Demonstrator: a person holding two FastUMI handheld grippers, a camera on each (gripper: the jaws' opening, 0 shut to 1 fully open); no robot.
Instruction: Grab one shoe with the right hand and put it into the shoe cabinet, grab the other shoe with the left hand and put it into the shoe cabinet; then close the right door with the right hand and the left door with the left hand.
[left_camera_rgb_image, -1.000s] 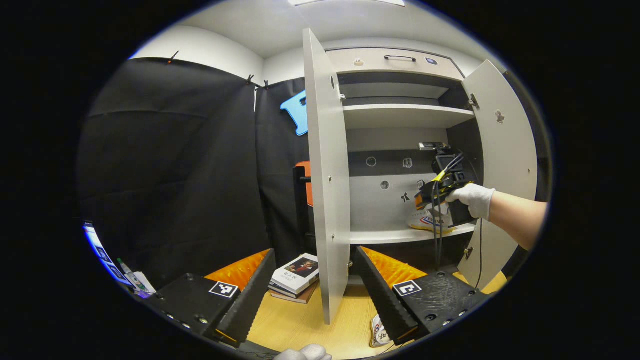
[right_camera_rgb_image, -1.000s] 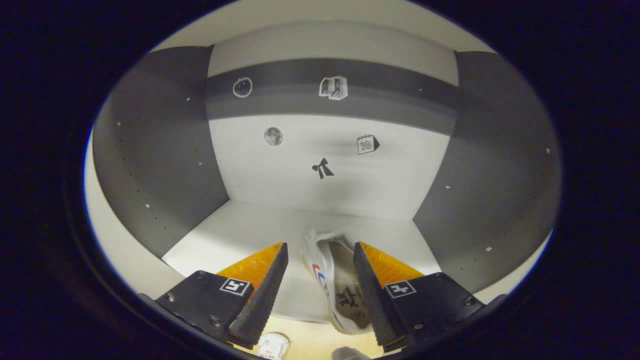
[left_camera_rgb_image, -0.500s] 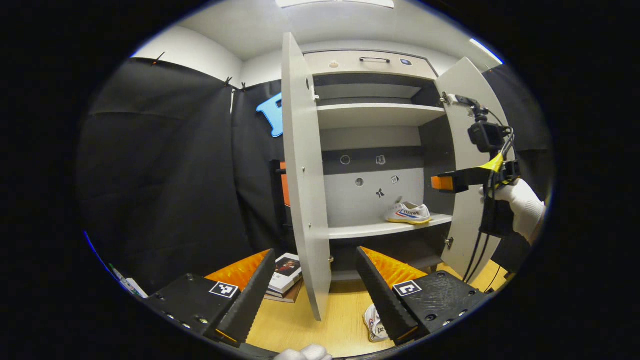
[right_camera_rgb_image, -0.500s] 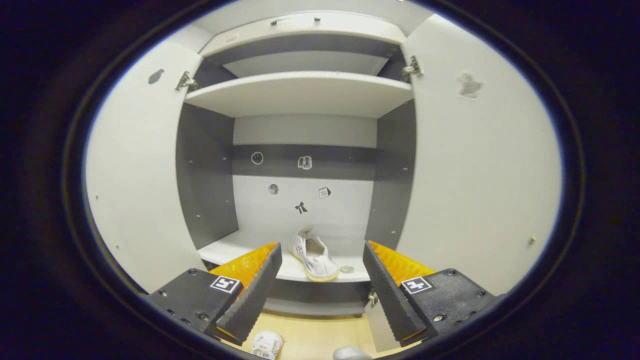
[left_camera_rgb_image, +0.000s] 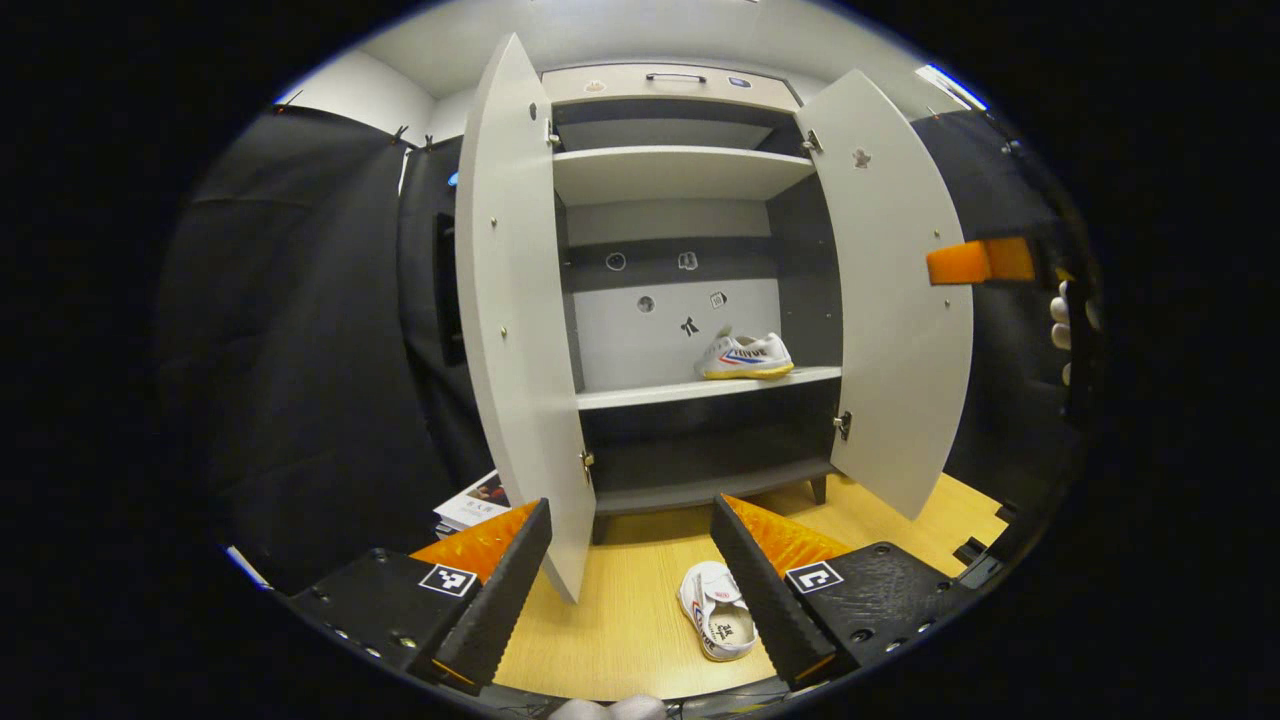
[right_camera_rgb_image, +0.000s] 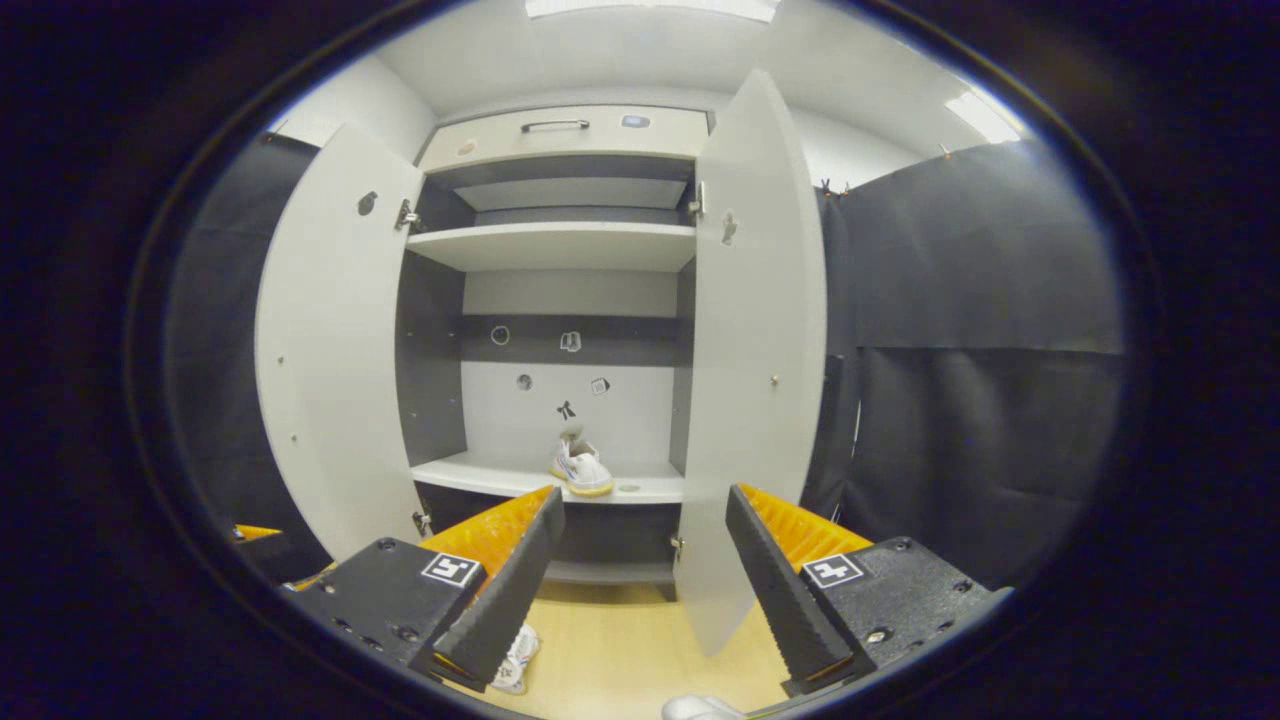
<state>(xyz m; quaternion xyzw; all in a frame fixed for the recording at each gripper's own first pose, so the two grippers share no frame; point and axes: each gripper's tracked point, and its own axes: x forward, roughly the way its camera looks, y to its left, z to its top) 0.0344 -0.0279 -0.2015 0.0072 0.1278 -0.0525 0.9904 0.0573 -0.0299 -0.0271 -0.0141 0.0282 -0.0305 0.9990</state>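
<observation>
Two doors open; wooden floor (left_camera_rgb_image: 620, 620) below

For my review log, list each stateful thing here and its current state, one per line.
Left door: open.
Right door: open.
Top drawer: shut.
Shoe on the shelf: upright, inside the cabinet.
Shoe on the floor: not yet stored, opening facing up.
Left tool: open, empty, above the floor shoe.
Right tool: open, empty.
</observation>
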